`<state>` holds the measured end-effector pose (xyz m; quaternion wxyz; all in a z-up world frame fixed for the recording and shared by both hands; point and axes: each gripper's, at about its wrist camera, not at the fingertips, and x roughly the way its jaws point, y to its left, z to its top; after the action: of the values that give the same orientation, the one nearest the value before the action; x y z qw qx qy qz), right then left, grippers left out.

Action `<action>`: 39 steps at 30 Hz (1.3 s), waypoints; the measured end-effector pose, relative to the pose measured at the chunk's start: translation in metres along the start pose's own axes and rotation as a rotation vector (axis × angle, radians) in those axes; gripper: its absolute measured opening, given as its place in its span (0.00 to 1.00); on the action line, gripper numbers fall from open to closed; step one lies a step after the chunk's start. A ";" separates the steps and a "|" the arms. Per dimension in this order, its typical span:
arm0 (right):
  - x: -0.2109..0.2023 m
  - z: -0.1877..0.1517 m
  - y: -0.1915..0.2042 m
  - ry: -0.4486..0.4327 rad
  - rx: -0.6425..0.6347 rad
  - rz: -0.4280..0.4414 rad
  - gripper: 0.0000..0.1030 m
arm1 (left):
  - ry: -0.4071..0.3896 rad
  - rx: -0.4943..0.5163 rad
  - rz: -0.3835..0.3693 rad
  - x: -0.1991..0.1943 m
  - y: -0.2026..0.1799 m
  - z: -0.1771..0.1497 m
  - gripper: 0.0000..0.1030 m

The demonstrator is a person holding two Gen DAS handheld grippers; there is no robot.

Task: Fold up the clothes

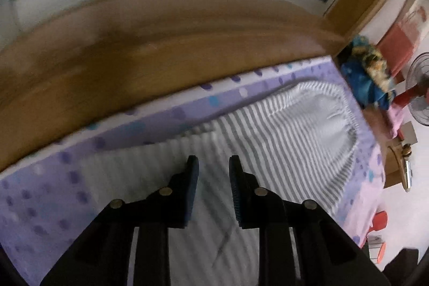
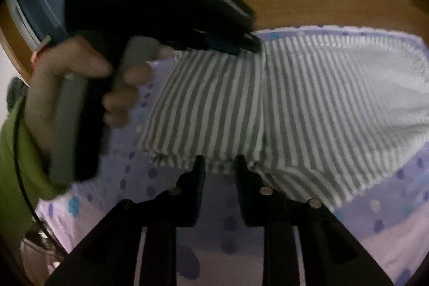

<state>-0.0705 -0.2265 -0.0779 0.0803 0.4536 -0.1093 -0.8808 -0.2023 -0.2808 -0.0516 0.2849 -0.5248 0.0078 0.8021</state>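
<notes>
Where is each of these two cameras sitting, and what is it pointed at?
Left wrist view: sits on the left gripper, looking down past its parted jaws at the striped garment on the dotted bedsheet.
Right wrist view: sits on the right gripper, facing the garment's hem; the left hand and green sleeve show.
Both share the garment, sheet and wooden headboard.

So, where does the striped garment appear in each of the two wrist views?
Left wrist: striped garment fills centre and right, running beyond the left gripper fingers.
Right wrist: it spreads across centre and right, above the right gripper.
Shared landmark: the dotted purple bedsheet beneath.
</notes>
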 end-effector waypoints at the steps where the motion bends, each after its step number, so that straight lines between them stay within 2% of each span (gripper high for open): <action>1: -0.005 -0.001 0.006 -0.011 -0.016 -0.029 0.40 | -0.020 0.005 0.004 -0.013 0.007 -0.002 0.24; 2: -0.009 -0.002 0.013 -0.024 -0.036 -0.061 0.55 | -0.038 0.007 0.007 -0.025 0.014 -0.003 0.26; 3: -0.013 -0.004 0.022 -0.033 -0.062 -0.073 0.60 | -0.045 0.002 0.003 -0.033 0.023 -0.005 0.28; 5: -0.021 -0.006 0.041 -0.050 -0.114 -0.095 0.61 | -0.042 -0.017 -0.016 -0.042 0.038 -0.008 0.36; 8: -0.018 -0.003 0.071 -0.058 -0.168 -0.128 0.61 | -0.018 -0.062 -0.053 -0.047 0.061 -0.017 0.37; 10: -0.008 0.005 0.075 -0.061 -0.175 -0.134 0.61 | 0.006 -0.085 -0.067 -0.046 0.074 -0.024 0.38; 16: 0.019 0.017 0.096 -0.048 -0.189 -0.162 0.61 | 0.045 -0.109 -0.115 -0.033 0.085 -0.036 0.41; 22: 0.056 0.021 0.098 -0.014 -0.187 -0.208 0.61 | 0.080 -0.104 -0.160 -0.014 0.084 -0.037 0.42; 28: 0.071 0.024 0.091 0.002 -0.160 -0.224 0.61 | 0.113 -0.140 -0.214 0.002 0.090 -0.036 0.47; 34: 0.078 0.024 0.093 0.000 -0.158 -0.244 0.62 | 0.108 -0.160 -0.258 0.005 0.098 -0.039 0.49; 36: 0.078 0.022 0.092 -0.005 -0.160 -0.262 0.58 | 0.104 -0.168 -0.260 0.004 0.099 -0.040 0.49; 38: 0.081 0.022 0.089 -0.014 -0.149 -0.281 0.43 | 0.102 -0.174 -0.255 0.003 0.098 -0.040 0.49; 39: 0.080 0.023 0.084 -0.019 -0.131 -0.277 0.39 | 0.101 -0.178 -0.248 0.003 0.097 -0.040 0.48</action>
<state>-0.1313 -0.3242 -0.1052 -0.0136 0.4498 0.0115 -0.8929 -0.2149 -0.3733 -0.0996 0.3331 -0.5847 -0.1139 0.7309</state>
